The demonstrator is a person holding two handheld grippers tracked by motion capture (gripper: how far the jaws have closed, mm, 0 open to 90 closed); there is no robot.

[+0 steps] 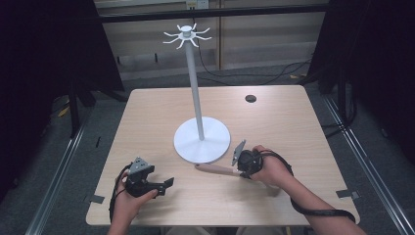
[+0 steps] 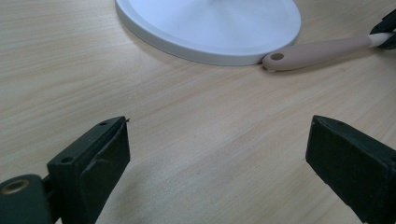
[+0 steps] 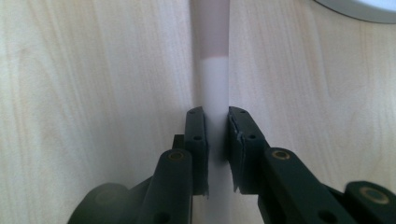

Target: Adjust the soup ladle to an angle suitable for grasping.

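A utensil with a beige-pink handle and a white shaft lies flat on the wooden table, just in front of the round base of a tall white hook stand. My right gripper is shut on the white shaft, with its pads pressing both sides. The handle end with its hanging hole touches the rim of the base. My left gripper rests low over the table at the front left, open, with bare wood between the jaws.
Curved white hooks ring the top of the stand's pole. A small dark round hole sits in the table's far right part. Black curtains hang on both sides, and cables lie on the floor behind the table.
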